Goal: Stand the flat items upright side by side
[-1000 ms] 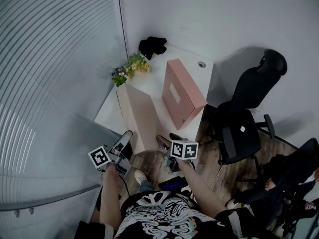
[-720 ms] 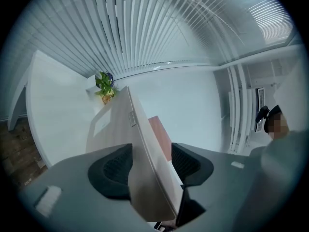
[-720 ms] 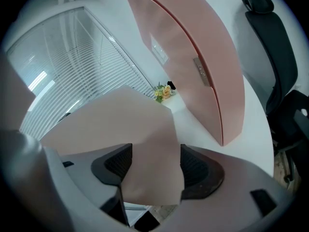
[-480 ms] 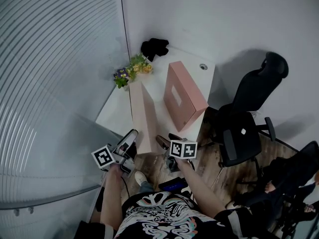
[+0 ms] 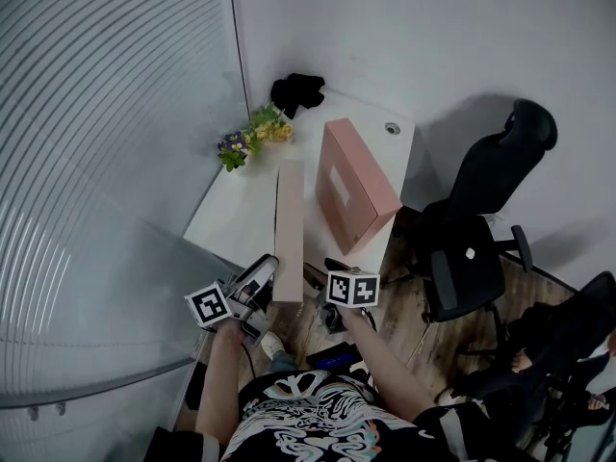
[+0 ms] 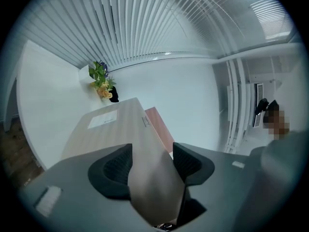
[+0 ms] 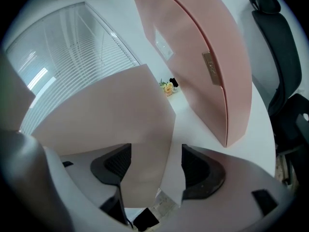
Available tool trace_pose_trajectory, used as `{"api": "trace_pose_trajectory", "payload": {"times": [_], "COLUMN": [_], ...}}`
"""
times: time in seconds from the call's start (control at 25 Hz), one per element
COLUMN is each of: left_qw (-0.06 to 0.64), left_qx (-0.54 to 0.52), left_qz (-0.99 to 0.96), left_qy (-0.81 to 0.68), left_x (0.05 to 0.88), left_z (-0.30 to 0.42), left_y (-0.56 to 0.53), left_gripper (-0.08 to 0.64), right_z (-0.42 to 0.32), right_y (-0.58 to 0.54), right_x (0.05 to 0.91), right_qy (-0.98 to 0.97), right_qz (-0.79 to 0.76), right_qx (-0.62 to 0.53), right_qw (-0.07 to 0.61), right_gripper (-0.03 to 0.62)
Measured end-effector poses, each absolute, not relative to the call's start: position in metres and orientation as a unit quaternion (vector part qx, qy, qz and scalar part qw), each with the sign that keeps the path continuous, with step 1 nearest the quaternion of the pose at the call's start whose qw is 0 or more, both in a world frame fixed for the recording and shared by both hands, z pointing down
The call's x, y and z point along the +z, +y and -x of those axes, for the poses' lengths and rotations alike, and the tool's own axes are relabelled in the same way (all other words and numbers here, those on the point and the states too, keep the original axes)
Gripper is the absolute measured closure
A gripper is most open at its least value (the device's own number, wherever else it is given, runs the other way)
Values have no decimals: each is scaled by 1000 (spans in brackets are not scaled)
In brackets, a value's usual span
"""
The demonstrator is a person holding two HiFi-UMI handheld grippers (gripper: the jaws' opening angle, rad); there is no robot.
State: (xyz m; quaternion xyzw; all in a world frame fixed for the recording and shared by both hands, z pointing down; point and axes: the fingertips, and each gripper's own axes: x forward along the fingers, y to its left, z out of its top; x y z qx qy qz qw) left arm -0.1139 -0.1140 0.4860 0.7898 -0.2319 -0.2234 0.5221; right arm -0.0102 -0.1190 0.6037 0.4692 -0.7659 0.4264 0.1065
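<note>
Clamping the near end of a pale pink flat rectangular box [image 5: 289,221], the left gripper [image 6: 152,161] is pressing both pads on the box's wide faces. Its jaws have just been opening slightly, with the box between them.

The pale pink box is standing on its long edge on the white table [image 5: 231,210]. It is running from the near table edge toward the far side, and its narrow top edge is facing up in the head view.

The right gripper [image 7: 152,163] is sitting at the same near end, coming in from the right. Its jaws are standing apart around the box. One pad is lying against the box face; the other is standing off it, with a strip of white table showing in the gap.

A deeper pink flat box with a white label [image 5: 351,186] is standing upright just right of the pale pink box. The two are staying apart, with bare table showing between them, and they are lying roughly parallel.

A small bunch of yellow and purple flowers [image 5: 252,133] is sitting at the far left of the table. A black crumpled object [image 5: 295,89] is lying in the far corner behind it; what it is, cannot tell.

A black office chair [image 5: 476,210] is standing on the wooden floor [image 5: 423,340] right of the table. Horizontal white blinds [image 5: 96,162] are covering the left wall.
</note>
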Motion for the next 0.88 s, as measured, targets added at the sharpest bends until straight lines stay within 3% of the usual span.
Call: {"api": "trace_pose_trajectory", "payload": {"times": [0.88], "left_qw": [547], "left_qx": [-282], "left_qz": [-761], "left_qy": [-205], "left_x": [496], "left_z": [140], "left_y": [-117], "left_gripper": [273], "right_z": [29], "right_y": [-147], "right_x": [492], "right_qy": [-801], "right_qz": [-464], "right_qx": [380], "right_qw": [5], "right_gripper": [296]}}
